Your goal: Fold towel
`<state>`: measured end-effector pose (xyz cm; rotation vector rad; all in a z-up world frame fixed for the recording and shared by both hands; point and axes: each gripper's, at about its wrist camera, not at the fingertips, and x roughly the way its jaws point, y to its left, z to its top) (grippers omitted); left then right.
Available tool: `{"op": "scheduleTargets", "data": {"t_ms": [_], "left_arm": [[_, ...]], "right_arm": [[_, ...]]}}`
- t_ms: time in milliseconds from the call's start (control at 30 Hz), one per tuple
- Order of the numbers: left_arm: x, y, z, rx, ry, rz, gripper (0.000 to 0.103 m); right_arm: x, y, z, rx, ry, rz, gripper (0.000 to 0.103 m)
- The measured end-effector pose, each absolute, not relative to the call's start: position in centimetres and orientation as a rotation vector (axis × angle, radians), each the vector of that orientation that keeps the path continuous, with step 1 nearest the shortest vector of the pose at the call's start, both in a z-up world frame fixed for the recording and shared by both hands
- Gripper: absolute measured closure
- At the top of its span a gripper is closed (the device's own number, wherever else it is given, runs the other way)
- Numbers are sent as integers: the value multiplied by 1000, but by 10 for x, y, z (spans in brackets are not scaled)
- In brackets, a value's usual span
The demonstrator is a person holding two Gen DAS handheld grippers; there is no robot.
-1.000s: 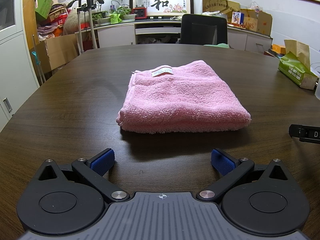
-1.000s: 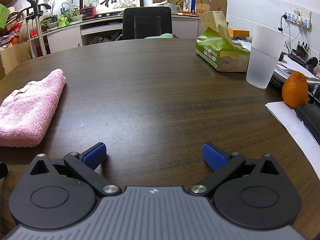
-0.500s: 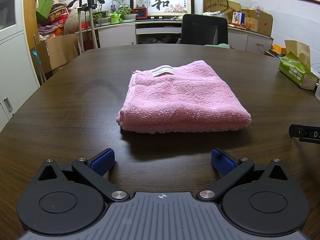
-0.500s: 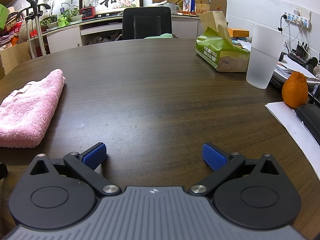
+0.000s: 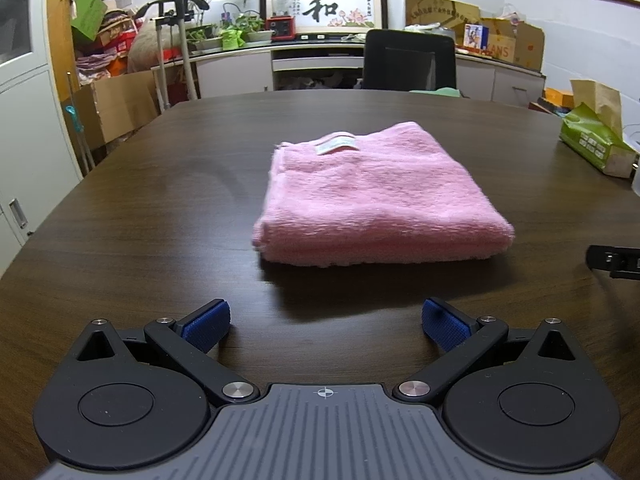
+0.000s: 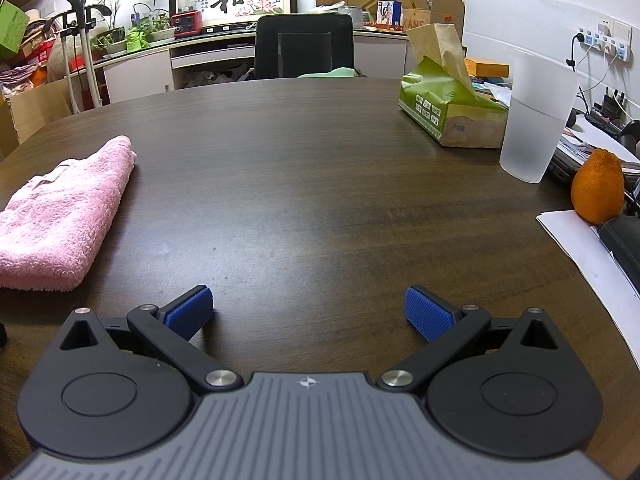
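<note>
Pink towel point(image 5: 376, 196) lay on dark wooden table point(image 5: 160, 208), already folded into a thick rectangle — several layers stacked at near edge, white label point(image 5: 337, 145) up at far-left corner. In right wrist view, same towel point(image 6: 60, 216) sat well off to the left.

Left gripper point(image 5: 325, 322) low over the table, just short of towel's near folded edge, roughly centred on it. Blue pads point(image 5: 206, 325) spread wide, nothing between them, no contact with cloth. Right gripper point(image 6: 307, 311) likewise spread wide and empty, aimed at bare tabletop, well clear of towel. Part of it visible at right edge of left wrist view.

Judged as end of task or very close: folds done, both claws released and backed off. Slight softness on towel's left edge in left wrist view, likely camera motion, cause not certain.

Next move, if any — either 1 more fold or just tidy and retreat. For another fold: right claw needed to swing left to towel's right side, left claw to take the other corner, both pinching the full stack so layers stay aligned. Thick terry, so a shallow bite would likely catch only the top layer.

Clutter on right side worth avoiding: tissue box point(image 6: 452, 114), frosted plastic cup point(image 6: 534, 120), orange point(image 6: 597, 186), papers point(image 6: 588, 248).
</note>
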<state>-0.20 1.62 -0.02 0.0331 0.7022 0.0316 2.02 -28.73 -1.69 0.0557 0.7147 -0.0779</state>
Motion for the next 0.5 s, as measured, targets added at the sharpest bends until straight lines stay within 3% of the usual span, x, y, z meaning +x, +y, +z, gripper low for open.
{"op": "scheduleTargets", "data": {"t_ms": [500], "left_arm": [[26, 112, 8, -7, 720, 203, 0]], "right_arm": [[21, -286, -17, 53, 713, -79, 0]]}}
